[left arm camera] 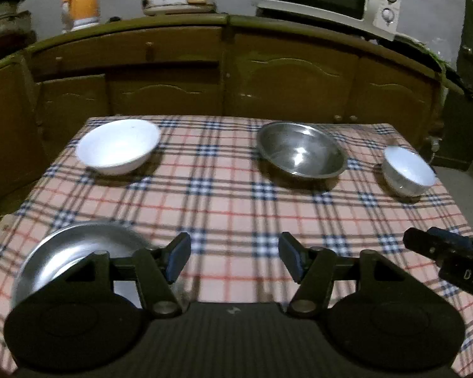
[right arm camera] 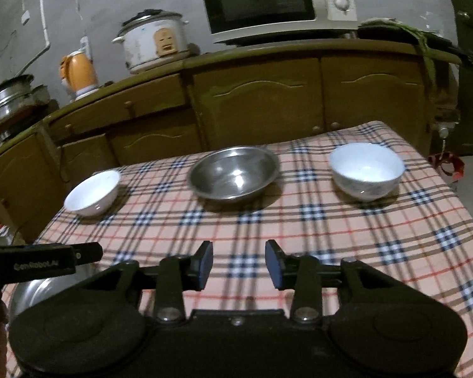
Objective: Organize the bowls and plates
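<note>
Three empty bowls in a row on a plaid-covered table, a metal plate near the lower left.

A wide white bowl (left arm camera: pixel 118 146) sits upper left, a steel bowl (left arm camera: pixel 301 150) at centre, a small white bowl (left arm camera: pixel 408 170) right, all well apart and empty. The metal plate (left arm camera: pixel 75 252) lies at the lower left, partly hidden behind the left gripper (left arm camera: pixel 235 256), whose jaws stand moderately open, holding nothing. The right gripper (right arm camera: pixel 239 264) is open more narrowly, also empty. The tablecloth (left arm camera: pixel 224 195) is blurred near the bottom. Behind stand a cabinet (right arm camera: pixel 268 100), microwave (right arm camera: pixel 268 3) and rice cooker (right arm camera: pixel 154 41).
</note>
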A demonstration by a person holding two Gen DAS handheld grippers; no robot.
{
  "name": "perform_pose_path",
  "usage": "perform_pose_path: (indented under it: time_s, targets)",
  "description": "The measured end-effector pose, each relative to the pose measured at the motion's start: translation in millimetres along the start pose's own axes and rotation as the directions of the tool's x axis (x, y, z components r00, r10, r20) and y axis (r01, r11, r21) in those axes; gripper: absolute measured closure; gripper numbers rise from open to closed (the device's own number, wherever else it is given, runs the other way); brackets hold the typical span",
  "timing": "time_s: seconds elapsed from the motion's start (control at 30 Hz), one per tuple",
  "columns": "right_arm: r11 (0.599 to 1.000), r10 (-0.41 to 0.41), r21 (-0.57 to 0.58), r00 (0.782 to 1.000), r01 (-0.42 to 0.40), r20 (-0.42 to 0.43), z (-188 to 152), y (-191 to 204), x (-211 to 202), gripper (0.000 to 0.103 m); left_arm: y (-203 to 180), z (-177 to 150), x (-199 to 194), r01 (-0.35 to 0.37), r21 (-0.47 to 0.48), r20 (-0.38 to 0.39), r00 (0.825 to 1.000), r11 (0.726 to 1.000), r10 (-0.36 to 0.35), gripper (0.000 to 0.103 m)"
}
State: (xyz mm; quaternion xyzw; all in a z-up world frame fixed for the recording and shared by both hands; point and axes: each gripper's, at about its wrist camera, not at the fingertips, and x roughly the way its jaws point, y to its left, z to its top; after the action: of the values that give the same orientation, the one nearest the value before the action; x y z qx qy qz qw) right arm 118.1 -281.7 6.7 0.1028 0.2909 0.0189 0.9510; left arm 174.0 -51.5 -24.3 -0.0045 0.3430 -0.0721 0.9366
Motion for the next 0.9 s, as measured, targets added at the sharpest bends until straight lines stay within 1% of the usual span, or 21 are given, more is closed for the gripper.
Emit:
perform_pose_path:
  time_s: [0.13,0.3,0.43,0.5,0.57,0.63,0.73,0.87,0.9]
  targets:
    - [0.999,-0.013,0.03,1.0,0.013,-0.002,12,-22,14,0.055,-14,14,17,0.006,0.03,0.009,1.0,1.0,-0.006,0.036]
    - [0.998,0.004,0.066,1.0,-0.004,-0.01,35,-39,44,0.055,-24,37,50,-0.007,0.02,0.008,1.0,1.0,0.007,0.036]
    - [0.998,0.035,0.05,0.999,-0.034,-0.027,55,-40,80,0.055,-29,56,81,-0.005,0.005,0.005,1.0,1.0,0.005,0.036]
    - [0.997,0.045,0.072,0.998,-0.042,-0.042,63,-43,101,0.055,-30,64,98,-0.011,-0.001,-0.007,1.0,1.0,0.011,0.036]
    - [0.995,0.051,0.094,0.996,-0.045,-0.067,67,-47,122,0.055,-31,70,116,-0.015,-0.002,-0.015,1.0,1.0,0.015,0.036]
    - [0.996,0.037,0.085,0.995,-0.029,-0.089,69,-47,144,0.055,-31,76,134,-0.018,-0.003,-0.028,0.999,1.0,0.018,0.036]
    - [0.995,0.046,0.096,0.993,-0.035,-0.11,70,-49,170,0.055,-31,82,158,-0.021,-0.002,-0.048,0.999,1.0,0.021,0.036]
    - [0.988,0.041,0.15,0.99,-0.02,-0.137,73,-55,199,0.055,-33,90,181,-0.024,0.013,-0.06,0.998,1.0,0.025,0.039]
    - [0.988,0.037,0.156,0.99,-0.015,-0.138,73,-57,205,0.055,-33,91,186,-0.016,0.017,-0.065,0.998,1.0,0.017,0.046]
